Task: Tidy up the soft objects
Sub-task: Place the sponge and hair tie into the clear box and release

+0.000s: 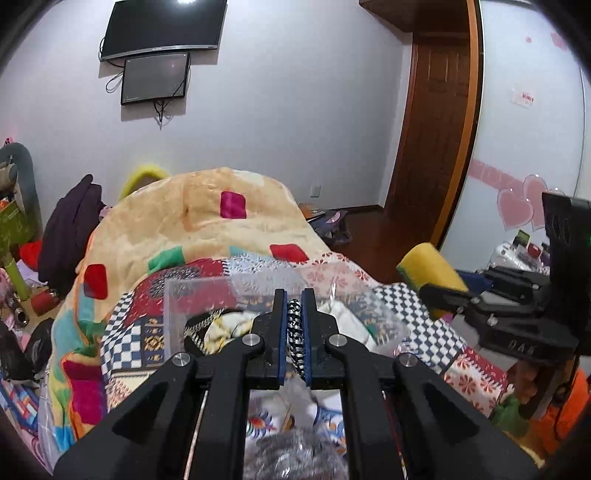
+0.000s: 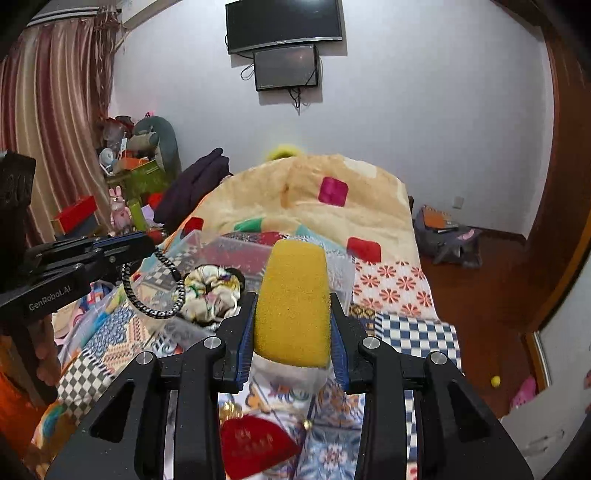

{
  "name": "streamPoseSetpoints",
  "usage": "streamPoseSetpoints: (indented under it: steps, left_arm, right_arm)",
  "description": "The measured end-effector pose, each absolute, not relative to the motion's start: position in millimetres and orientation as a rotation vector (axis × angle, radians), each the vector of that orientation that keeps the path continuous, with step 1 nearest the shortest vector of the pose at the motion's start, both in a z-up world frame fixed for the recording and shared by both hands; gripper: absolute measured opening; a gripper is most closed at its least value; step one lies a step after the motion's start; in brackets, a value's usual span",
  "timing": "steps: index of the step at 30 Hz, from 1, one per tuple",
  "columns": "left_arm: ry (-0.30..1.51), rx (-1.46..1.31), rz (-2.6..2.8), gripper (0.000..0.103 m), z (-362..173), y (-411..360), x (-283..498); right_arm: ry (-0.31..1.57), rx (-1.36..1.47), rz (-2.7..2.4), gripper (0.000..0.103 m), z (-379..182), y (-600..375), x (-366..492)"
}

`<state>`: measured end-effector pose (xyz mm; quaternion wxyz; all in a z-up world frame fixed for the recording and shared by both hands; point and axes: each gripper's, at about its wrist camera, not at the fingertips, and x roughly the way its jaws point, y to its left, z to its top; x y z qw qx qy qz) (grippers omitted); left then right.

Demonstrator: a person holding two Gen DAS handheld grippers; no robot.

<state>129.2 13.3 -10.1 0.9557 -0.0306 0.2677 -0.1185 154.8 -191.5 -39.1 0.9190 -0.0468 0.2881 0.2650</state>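
Home bedroom, prob.: bed w/ quilt point(image 2: 402, 288), wall TV point(image 2: 282, 24), curtains point(image 2: 55, 110), wooden door point(image 1: 432, 122).

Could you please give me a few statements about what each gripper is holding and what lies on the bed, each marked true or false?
1. The right gripper is clamped on a yellow sponge. True.
2. The left gripper is open and holds nothing. False: it is shut on a black-and-white braided hair tie.
3. A floral scrunchie lies in the clear plastic box. True.
4. The sponge already rests inside the box. False: it is held between the right gripper's fingers, above the quilt.
5. Two screens are mounted on the wall, the TV above the smaller screen. True.
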Motion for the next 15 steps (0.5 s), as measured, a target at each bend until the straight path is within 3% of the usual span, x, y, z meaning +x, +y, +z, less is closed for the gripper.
streamPoseSetpoints:
  steps: [15]
  left_arm:
    - [0.687,-0.096,-0.216,0.006,-67,10,189]
  right_arm:
    - [0.713,-0.121,0.523,0.032,-83,-165,200]
